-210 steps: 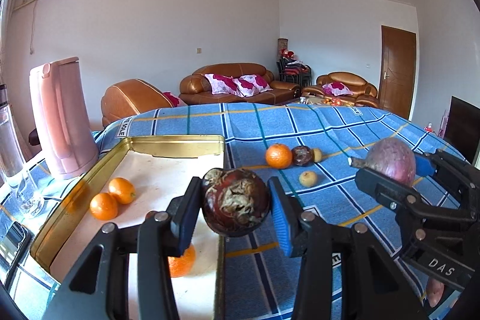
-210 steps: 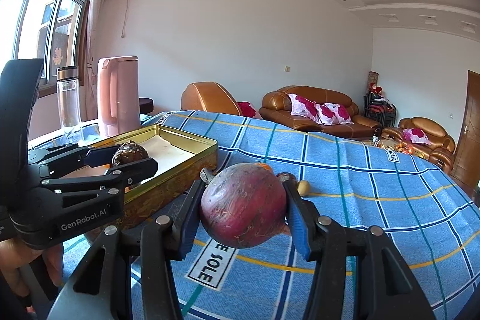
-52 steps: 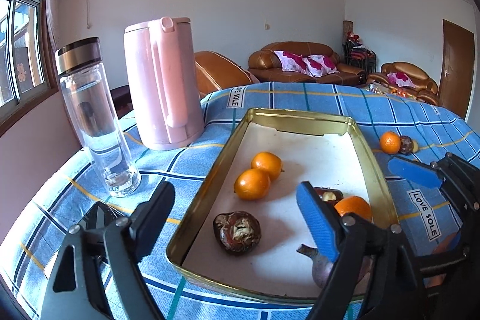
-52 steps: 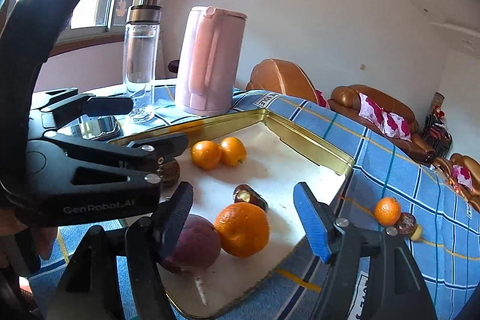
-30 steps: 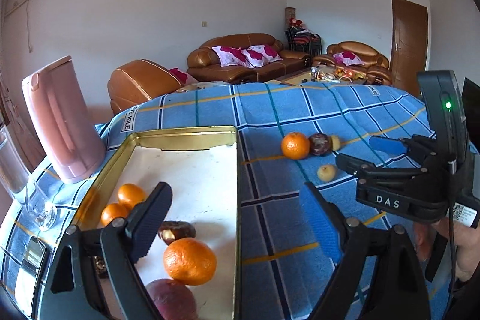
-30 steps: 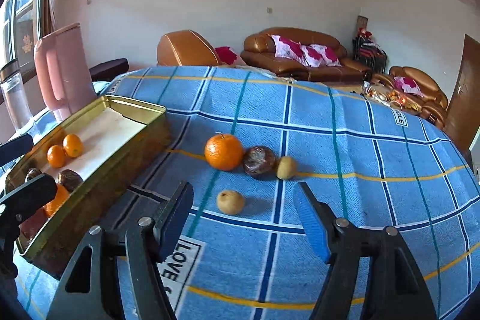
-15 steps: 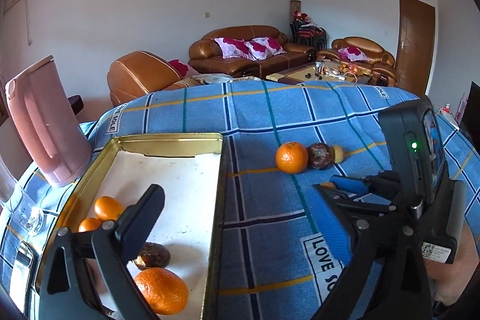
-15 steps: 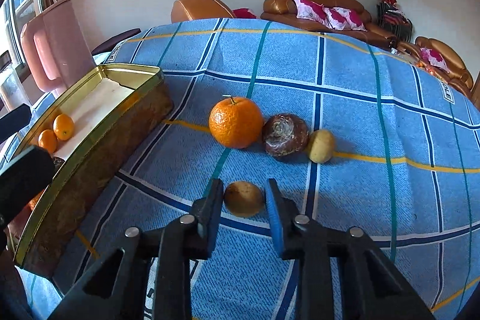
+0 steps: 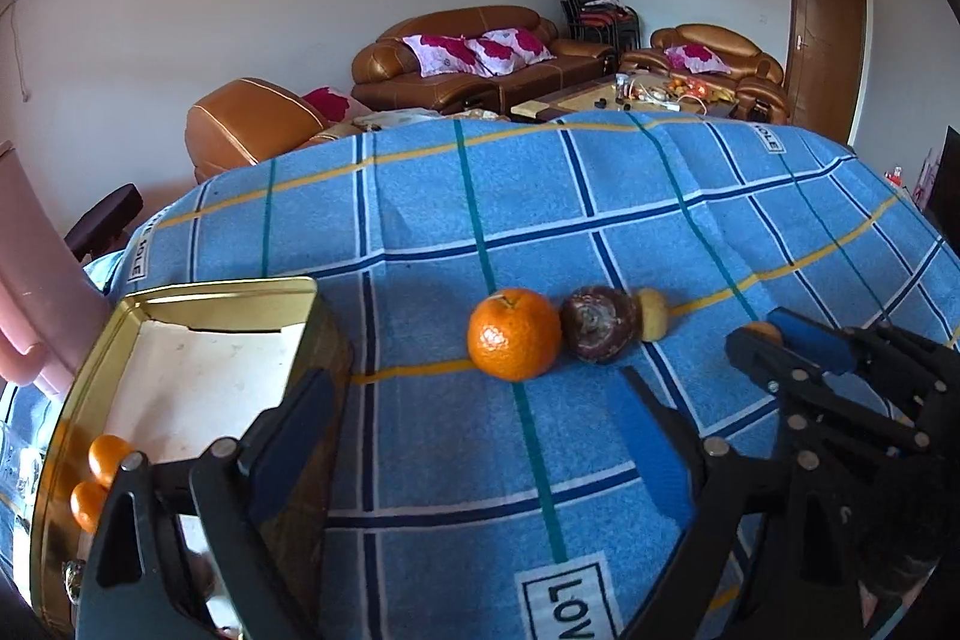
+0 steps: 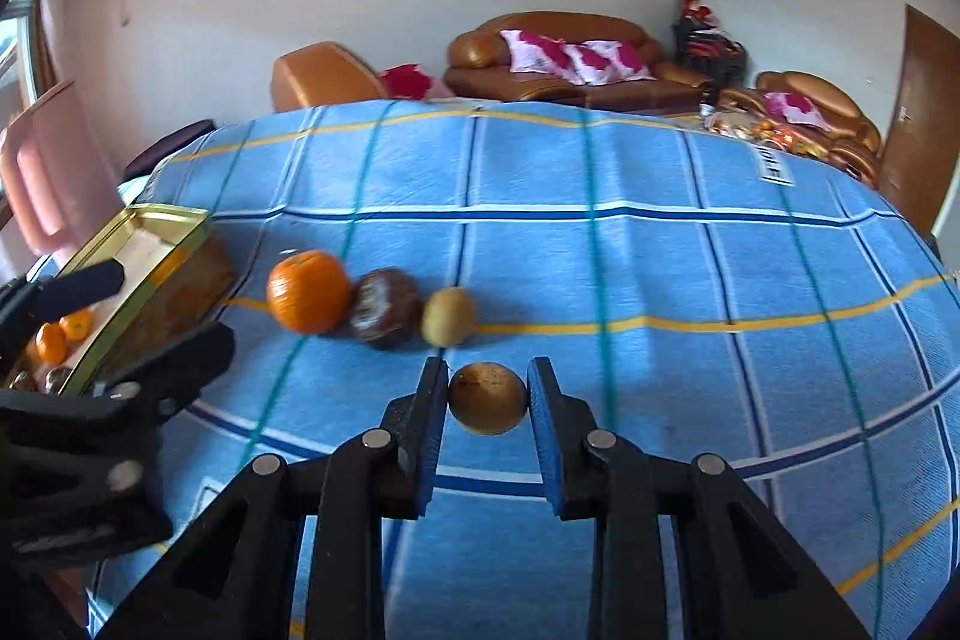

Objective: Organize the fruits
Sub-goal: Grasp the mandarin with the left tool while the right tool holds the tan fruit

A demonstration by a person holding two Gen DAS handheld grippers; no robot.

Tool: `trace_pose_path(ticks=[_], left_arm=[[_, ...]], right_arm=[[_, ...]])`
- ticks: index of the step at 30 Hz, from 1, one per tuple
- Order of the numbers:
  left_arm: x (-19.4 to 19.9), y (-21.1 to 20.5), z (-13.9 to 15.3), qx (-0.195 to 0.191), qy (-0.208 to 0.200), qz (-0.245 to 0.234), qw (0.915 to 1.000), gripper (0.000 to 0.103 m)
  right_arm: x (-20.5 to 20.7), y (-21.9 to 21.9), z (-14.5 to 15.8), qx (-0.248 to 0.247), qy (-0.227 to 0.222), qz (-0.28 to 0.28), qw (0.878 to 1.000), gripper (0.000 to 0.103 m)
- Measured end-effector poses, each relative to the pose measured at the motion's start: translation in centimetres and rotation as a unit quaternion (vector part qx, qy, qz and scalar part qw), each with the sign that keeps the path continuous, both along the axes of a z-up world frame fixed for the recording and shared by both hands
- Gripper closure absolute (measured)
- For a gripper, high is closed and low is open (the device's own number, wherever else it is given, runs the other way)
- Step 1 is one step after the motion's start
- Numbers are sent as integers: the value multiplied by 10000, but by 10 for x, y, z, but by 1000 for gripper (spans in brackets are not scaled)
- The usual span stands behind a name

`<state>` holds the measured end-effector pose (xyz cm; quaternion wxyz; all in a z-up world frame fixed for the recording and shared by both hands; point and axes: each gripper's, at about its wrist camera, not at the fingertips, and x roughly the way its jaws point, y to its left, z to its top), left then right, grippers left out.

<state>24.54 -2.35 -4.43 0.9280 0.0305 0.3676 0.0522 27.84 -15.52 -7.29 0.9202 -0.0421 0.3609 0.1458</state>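
Observation:
On the blue checked cloth, an orange (image 9: 513,334), a dark brown fruit (image 9: 600,323) and a small yellow fruit (image 9: 653,314) lie touching in a row. My left gripper (image 9: 474,397) hovers just short of the orange; its jaws are closing and there is nothing between them. My right gripper (image 10: 487,397) is shut on a small brown-yellow fruit (image 10: 487,398), held in front of the row. The gold tray (image 9: 222,287) on the left holds small oranges (image 9: 108,457) and other fruit that the left gripper partly hides.
A pink kettle (image 10: 42,172) stands beyond the tray at the left edge. The right gripper (image 9: 762,334) reaches in from the right of the left wrist view. The cloth drops off at the table's far edge, with sofas beyond.
The right gripper shut on the small brown-yellow fruit. The left gripper swung right, away from the tray and toward the orange.

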Motion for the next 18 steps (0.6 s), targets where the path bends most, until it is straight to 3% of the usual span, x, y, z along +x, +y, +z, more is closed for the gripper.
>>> trace_pose_path(ticks=[2,7,10,15,18], left_arm=[[16,-2,-6,-29,148,22,9999,18],[42,-4,-16,-135,323,53,9994,21],[53,-2,-22,-268,453,20,9986,29],[55,5,-26,-527,444,9,9976,31],[51,9,-28,-644,443,-61,9969,43]], right_arm=[[3,-6,1,62,12,-101,9999,74],[6,-14,4,-51,-136,-339,9993,74],[9,-18,4,26,-87,-359,9993,74],[9,-15,4,-38,-102,-297,9995,74],[9,-14,4,-31,-123,-268,9996,74]])
